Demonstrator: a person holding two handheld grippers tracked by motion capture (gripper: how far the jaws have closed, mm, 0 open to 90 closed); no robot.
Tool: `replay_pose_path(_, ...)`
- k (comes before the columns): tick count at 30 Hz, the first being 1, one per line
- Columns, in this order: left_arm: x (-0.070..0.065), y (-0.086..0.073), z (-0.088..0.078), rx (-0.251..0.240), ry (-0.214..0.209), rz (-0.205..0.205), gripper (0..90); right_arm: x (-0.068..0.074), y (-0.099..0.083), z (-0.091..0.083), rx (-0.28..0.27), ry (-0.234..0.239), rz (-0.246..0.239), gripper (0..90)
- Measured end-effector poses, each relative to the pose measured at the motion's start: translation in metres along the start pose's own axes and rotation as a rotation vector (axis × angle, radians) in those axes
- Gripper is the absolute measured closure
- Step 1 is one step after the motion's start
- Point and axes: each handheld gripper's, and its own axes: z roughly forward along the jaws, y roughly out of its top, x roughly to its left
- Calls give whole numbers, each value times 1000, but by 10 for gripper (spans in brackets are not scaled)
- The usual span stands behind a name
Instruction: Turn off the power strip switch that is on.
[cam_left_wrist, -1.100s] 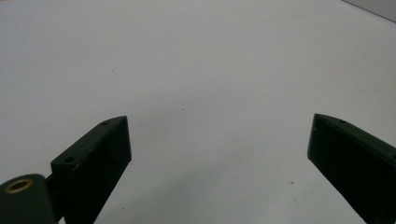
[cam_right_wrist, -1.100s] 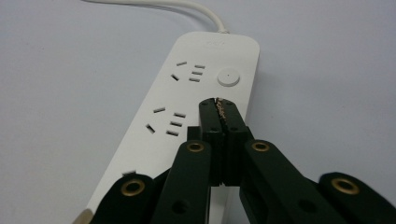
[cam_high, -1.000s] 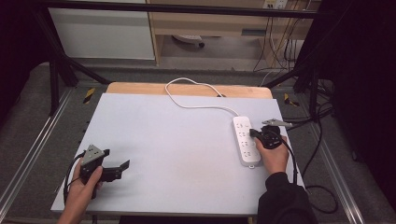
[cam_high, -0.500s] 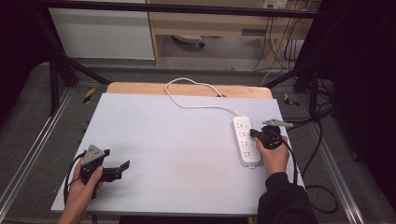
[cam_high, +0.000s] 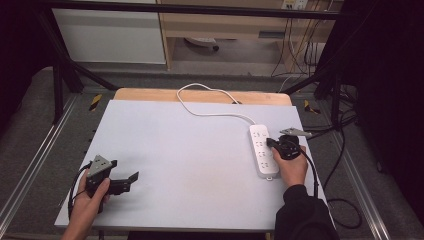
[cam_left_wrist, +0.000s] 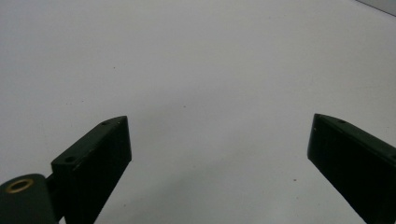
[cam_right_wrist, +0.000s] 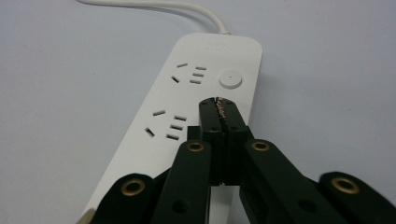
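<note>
A white power strip (cam_high: 261, 148) lies on the right of the pale table (cam_high: 200, 165), its white cable (cam_high: 210, 114) looping toward the back edge. My right gripper (cam_high: 271, 142) is shut with nothing in it, and its tips hover over the strip. In the right gripper view the closed tips (cam_right_wrist: 217, 104) sit just short of the round button (cam_right_wrist: 230, 79) on the strip (cam_right_wrist: 187, 88). My left gripper (cam_high: 130, 180) is held low at the front left, away from the strip. Its jaws stand wide open over bare table in the left gripper view (cam_left_wrist: 219, 140).
The table's wooden back edge (cam_high: 150, 94) shows beyond the pale top. Metal rails (cam_high: 30, 165) run along both sides, and loose black cables (cam_high: 345, 150) hang off the right edge. A wide bare stretch of tabletop lies between the two grippers.
</note>
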Motion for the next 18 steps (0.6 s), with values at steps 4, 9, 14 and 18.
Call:
replay_pose_path(4, 0, 0, 0, -1, -1, -1, 63, 1, 0, 1, -7, 2, 5, 900)
replay_pose_path(9, 1, 0, -1, -1, 1, -2, 63, 2, -1, 1, -8, -6, 0, 900)
replay_pose_path(14, 0, 0, -1, 0, 1, 0, 63, 4, -1, 1, -8, -8, -10, 900)
replay_pose_path(18, 0, 0, -1, 0, 2, -1, 63, 2, -2, 1, -16, 2, 4, 900)
